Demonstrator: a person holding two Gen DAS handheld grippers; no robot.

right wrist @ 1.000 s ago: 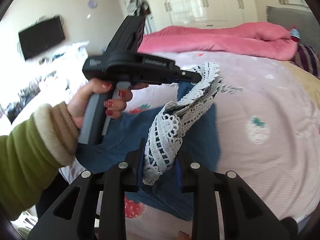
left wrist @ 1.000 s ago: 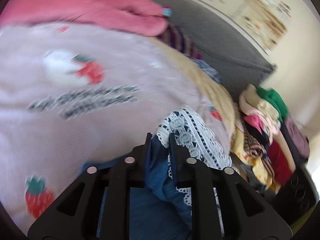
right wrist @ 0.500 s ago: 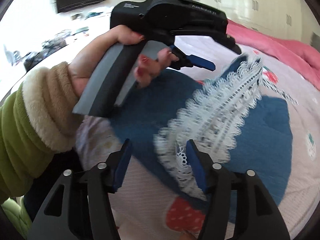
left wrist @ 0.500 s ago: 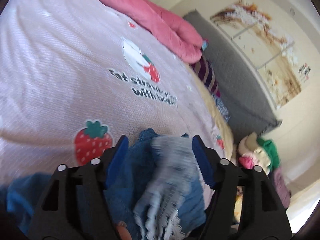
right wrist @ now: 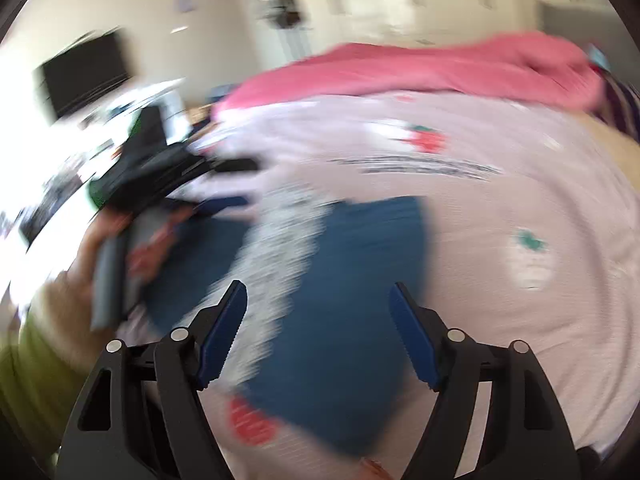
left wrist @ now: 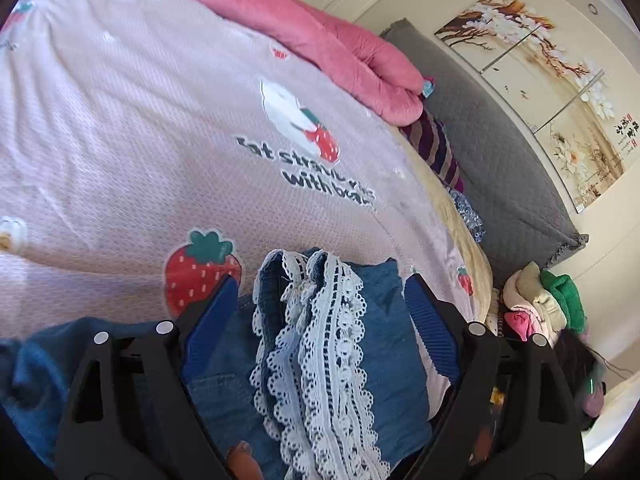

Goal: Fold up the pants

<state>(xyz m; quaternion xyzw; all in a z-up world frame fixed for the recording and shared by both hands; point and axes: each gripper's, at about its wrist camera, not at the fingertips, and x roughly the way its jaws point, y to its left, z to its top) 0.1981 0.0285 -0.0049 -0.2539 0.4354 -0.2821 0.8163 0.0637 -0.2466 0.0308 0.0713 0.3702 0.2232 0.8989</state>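
Blue denim pants (left wrist: 384,344) with a white lace hem (left wrist: 320,344) lie folded on the pink strawberry bedspread (left wrist: 120,140). My left gripper (left wrist: 320,284) hovers just over the hem; its jaws are opening, and the lace lies loose between the blue pads (left wrist: 212,320) without being pressed. In the blurred right wrist view the pants (right wrist: 360,280) lie flat below my right gripper (right wrist: 317,286), whose jaws are also opening with nothing gripped. The left gripper (right wrist: 168,172), in a hand (right wrist: 112,240) with a green sleeve, shows at the pants' left edge.
A pink quilt (left wrist: 320,40) is bunched along the far side of the bed. A striped pillow (left wrist: 436,152) and grey headboard (left wrist: 500,160) stand at the right. A heap of clothes (left wrist: 536,304) sits past the bed's right edge. A dark screen (right wrist: 84,76) hangs on the far wall.
Both grippers were shut on the lace hem, holding it up. Their jaws have spread wide, the hem has dropped onto the pants, and the right gripper has swung back from it.
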